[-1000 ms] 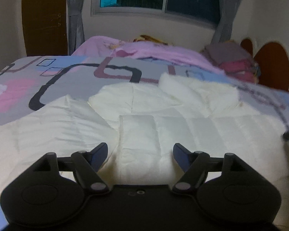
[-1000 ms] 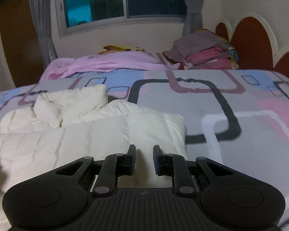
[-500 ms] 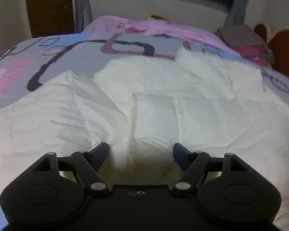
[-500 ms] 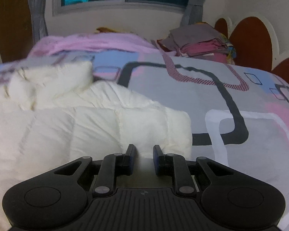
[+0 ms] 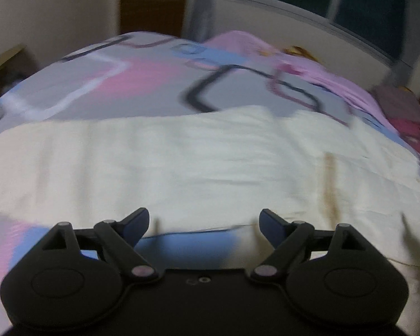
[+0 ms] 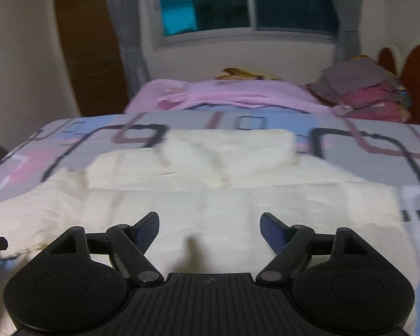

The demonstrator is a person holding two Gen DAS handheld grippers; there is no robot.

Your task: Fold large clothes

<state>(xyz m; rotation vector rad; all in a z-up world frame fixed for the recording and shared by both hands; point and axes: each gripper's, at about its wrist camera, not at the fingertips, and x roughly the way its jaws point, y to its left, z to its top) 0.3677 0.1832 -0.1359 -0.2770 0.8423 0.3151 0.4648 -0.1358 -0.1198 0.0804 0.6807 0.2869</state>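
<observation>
A large cream padded garment (image 5: 198, 162) lies spread on the patterned bed sheet (image 5: 131, 84); it also shows in the right wrist view (image 6: 215, 196), with a folded part lying on top at the far side (image 6: 226, 154). My left gripper (image 5: 204, 222) is open and empty, over the garment's near edge. My right gripper (image 6: 209, 228) is open and empty, just above the garment's near part. Both views are blurred.
A pink blanket (image 6: 232, 95) lies at the far end of the bed. A stack of folded clothes (image 6: 364, 89) sits at the far right by the brown headboard (image 6: 417, 72). A window (image 6: 238, 0) and a brown door (image 6: 86, 44) are behind.
My right gripper has opened; it was shut before. Both grippers have shifted left along the garment's near edge. The left gripper stays open.
</observation>
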